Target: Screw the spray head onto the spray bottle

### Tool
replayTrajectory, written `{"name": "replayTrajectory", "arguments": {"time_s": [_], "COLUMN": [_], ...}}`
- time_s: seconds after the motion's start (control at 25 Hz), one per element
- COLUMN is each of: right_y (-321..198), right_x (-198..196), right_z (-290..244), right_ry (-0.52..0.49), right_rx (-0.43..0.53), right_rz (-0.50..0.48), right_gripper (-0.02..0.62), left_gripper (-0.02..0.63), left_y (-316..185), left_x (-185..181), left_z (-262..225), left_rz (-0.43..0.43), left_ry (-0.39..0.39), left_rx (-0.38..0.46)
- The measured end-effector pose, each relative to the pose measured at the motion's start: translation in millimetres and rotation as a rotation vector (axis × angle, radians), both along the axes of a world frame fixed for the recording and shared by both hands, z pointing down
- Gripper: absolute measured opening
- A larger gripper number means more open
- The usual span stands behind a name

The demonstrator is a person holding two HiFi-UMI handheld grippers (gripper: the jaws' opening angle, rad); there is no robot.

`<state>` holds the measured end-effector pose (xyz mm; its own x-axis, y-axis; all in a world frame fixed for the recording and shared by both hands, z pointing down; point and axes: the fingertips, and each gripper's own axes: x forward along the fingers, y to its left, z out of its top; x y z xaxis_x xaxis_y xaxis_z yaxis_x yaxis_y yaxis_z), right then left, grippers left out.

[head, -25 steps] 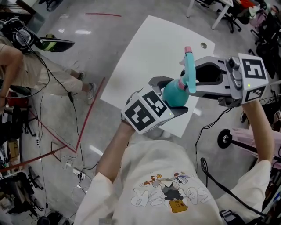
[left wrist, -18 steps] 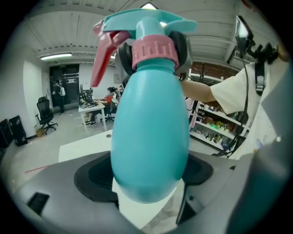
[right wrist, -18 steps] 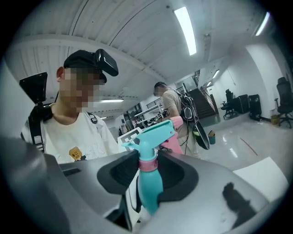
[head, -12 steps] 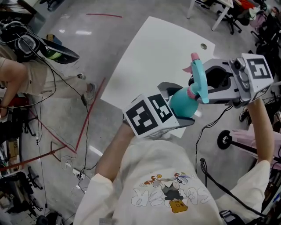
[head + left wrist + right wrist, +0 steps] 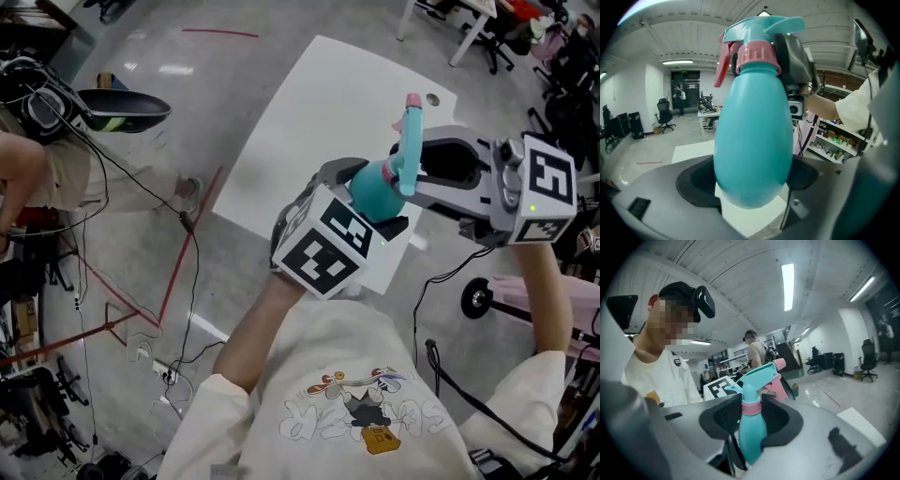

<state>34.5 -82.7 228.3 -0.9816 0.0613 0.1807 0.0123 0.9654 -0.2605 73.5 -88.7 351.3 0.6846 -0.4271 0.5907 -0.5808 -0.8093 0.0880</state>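
Observation:
A teal spray bottle is held in the air above the near edge of the white table. Its teal spray head, with a pink nozzle and pink collar, sits on the neck and stands nearly upright. My left gripper comes from below and is shut on the bottle's round body. From the right, my right gripper is shut around the spray head at the pink collar. In the left gripper view the collar and pink trigger show above the body.
A seated person and loose cables are on the floor to the left. Red tape lines run beside the table. A small hole marks the table's far corner. A wheeled base stands at right.
Both grippers and the bottle swung right, then came back left and slightly up. The spray head went from leaning right to nearly upright. The left gripper's marker cube has turned.

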Motion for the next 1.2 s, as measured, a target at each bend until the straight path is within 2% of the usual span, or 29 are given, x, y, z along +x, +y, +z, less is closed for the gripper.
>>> {"name": "replayTrajectory", "arguments": {"time_s": [0.12,0.24,0.36,0.52,0.68,0.76,0.92,1.0,1.08,1.2], "right_y": [-12.4,-8.1,-9.3,-12.6,-6.1,2.4,24.0,23.7,16.6,15.9], "right_x": [-2.3,-12.6,-15.1,-14.9,-13.1,-9.7,10.1,29.7,43.4,43.2], "right_z": [4.8,10.7,12.0,13.6,19.1,23.2,29.9,24.0,8.2,-14.9], "right_ry": [-0.023,0.012,0.023,0.026,0.036,0.040,0.052,0.064,0.031,-0.065], "right_rx": [-0.008,0.129,0.195,0.202,0.157,0.094,-0.015,0.021,0.055,0.037], "right_rz": [0.214,0.374,0.511,0.620,0.573,0.513,0.389,0.372,0.342,0.186], "right_gripper": [0.132,0.132,0.132,0.133,0.165,0.209,0.221,0.221,0.230,0.249], "left_gripper": [0.416,0.416,0.416,0.416,0.416,0.416,0.416,0.416,0.416,0.416], "left_y": [-14.5,-16.3,-22.2,-25.9,-26.2,-27.7,-28.5,-25.1,-18.9,3.5], "left_x": [-8.2,-21.6,-26.7,-27.1,-25.8,-27.7,-33.3,-34.2,-33.2,-22.9], "left_z": [4.9,10.6,11.4,9.2,2.2,-2.2,-13.9,-20.0,-25.0,-29.6], "left_rz": [-0.093,-0.154,-0.185,-0.179,-0.151,-0.137,-0.077,-0.023,0.048,0.225], "left_ry": [-0.029,-0.057,-0.078,-0.064,-0.023,-0.006,0.024,0.024,0.024,0.062], "left_rx": [0.028,0.048,0.072,0.093,0.118,0.136,0.183,0.200,0.210,0.196]}}
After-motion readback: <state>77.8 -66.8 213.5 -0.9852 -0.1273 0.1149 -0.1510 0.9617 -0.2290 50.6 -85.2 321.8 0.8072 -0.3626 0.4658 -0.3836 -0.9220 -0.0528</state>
